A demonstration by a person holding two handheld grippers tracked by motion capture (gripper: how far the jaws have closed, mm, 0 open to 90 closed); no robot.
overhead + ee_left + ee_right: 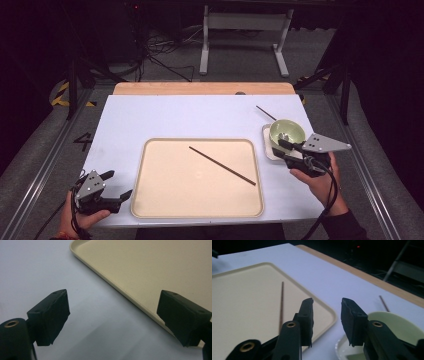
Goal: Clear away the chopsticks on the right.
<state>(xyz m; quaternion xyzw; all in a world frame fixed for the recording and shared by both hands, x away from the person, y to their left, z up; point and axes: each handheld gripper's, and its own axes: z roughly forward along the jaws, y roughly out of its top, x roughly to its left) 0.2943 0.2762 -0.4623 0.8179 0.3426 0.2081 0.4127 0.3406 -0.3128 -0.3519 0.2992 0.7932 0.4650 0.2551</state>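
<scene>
One chopstick (222, 165) is lying on the tray (150, 200); the right gripper (284, 151), jaws parted and empty, is hovering near the bowl (287, 132) at the table's right edge, probably going for the second chopstick (265, 113). The left gripper (116, 185) is waiting, jaws wide.

Dark room, grey floor (240, 60), white metal frame (245, 22), cables (160, 47) behind.

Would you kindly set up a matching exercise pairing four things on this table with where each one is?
Things:
1. chopstick
2. green bowl
3. left tongs
4. second chopstick

Places:
A. on the small white plate
B. lying across the tray
C. on the table behind the bowl
D. near the tray's left front corner

Pairs: 1-B, 2-A, 3-D, 4-C
</scene>
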